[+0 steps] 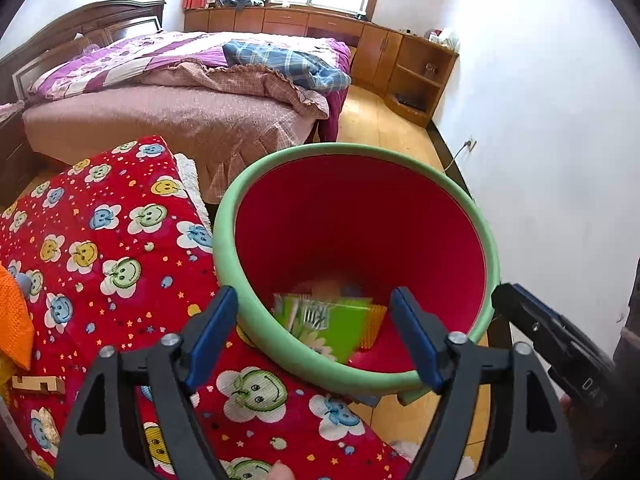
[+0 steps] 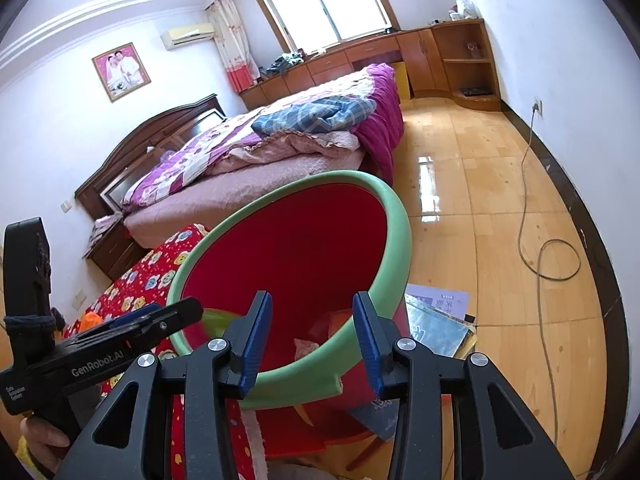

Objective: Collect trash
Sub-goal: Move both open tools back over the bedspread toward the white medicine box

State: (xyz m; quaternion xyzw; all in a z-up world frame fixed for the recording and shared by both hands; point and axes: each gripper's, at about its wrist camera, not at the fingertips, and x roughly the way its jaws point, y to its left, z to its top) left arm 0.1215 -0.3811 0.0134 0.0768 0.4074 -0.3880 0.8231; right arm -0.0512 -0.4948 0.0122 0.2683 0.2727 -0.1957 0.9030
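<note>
A red bin with a thick green rim (image 1: 490, 240) stands on the floor beside a red quilt. At its bottom lie a blurred green packet (image 1: 332, 322) and a yellow ridged piece (image 1: 374, 326). My left gripper (image 1: 315, 294) hovers over the near rim, open, with nothing between its blue pads. My right gripper (image 2: 312, 296) points into the same bin (image 2: 400, 220) from the other side, open and empty; a crumpled pink scrap (image 2: 308, 348) shows below it. Each gripper shows at the edge of the other's view: the left gripper (image 2: 188, 310), the right gripper (image 1: 508, 300).
A red quilt with smiley flowers (image 1: 100, 260) lies left of the bin, with an orange cloth (image 1: 12, 320) and a wooden block (image 1: 38, 384) on it. Books (image 2: 436, 320) lie on the floor by the bin. A cord (image 2: 532, 220) trails along the wall. A bed (image 1: 180, 112) stands behind.
</note>
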